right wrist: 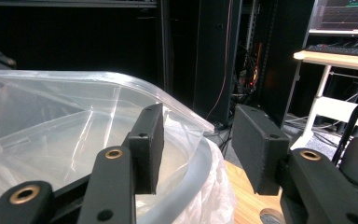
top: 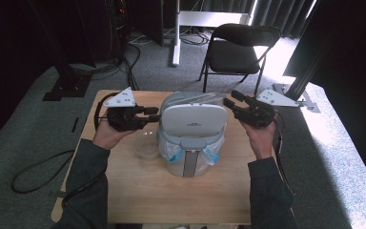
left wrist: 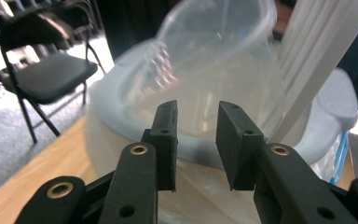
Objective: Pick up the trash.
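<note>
Nearest, the wooden worktop carries a lidded bin at centre, lid raised. At 9 o'clock the left claw stands slightly spread, empty; at 3 o'clock the right claw gapes wider, empty. A small clear container touches the bin.

A lab: black curtains, equipment rack, monitor.

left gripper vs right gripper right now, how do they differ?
The left gripper sits at the left side of the lidded bin, jaws pointing right at it; the right gripper sits at the bin's right, jaws pointing up-left toward its back rim. In their own views, the left gripper's jaws stand a narrow gap apart, the right gripper's wider. Shared: both black, open, holding nothing, and each faces the clear plastic container in the bin's mouth.
</note>
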Tool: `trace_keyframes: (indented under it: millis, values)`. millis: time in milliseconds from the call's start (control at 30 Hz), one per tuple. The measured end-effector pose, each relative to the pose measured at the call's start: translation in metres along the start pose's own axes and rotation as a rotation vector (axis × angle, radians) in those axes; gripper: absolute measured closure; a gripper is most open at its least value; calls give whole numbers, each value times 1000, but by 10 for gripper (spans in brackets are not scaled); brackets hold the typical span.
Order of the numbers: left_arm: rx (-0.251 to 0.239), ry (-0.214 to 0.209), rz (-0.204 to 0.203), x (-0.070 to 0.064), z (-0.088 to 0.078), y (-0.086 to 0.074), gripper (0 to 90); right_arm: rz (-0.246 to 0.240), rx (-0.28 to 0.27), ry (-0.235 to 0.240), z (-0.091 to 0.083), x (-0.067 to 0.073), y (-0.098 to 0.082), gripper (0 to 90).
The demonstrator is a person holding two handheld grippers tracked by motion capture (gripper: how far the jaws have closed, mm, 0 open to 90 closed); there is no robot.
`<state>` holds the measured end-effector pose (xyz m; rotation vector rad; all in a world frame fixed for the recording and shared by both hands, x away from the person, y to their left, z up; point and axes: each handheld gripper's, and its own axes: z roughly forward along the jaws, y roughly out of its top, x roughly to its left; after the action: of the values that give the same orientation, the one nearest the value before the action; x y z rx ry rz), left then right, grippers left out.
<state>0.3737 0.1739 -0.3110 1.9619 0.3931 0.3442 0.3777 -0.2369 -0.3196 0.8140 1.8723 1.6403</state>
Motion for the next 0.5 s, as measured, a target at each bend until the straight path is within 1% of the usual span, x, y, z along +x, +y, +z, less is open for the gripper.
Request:
trace_keyframes:
  millis: [100,167,233,300,333,367,400,433,467,500]
  values:
    - [-43,45,-15,5,-9,6,692,-1,-1,-1,-1,0,0,528]
    - [-54,74,-17,7,-9,13,691,-1,-1,-1,-1,0,0,528]
    - [-59,90,-17,7,-4,19,692,-1,-3,0,0,-1,-1,529]
    - [-54,83,-19,8,2,23,692,2,1,-1,1,-1,-1,530]
    - [-54,83,-19,8,2,23,692,2,1,-1,1,-1,-1,530]
    - [-30,70,-15,6,13,26,692,2,9,-1,3,-1,-2,535]
    - [-18,72,-11,5,17,26,692,4,9,-2,4,-1,-3,536]
    - [-13,92,-8,4,20,27,718,7,8,-1,5,-2,-3,537]
    - [-18,82,-22,6,21,27,719,10,6,2,5,-2,-3,537]
    - [-27,69,-28,7,22,27,719,10,4,3,6,-2,-3,538]
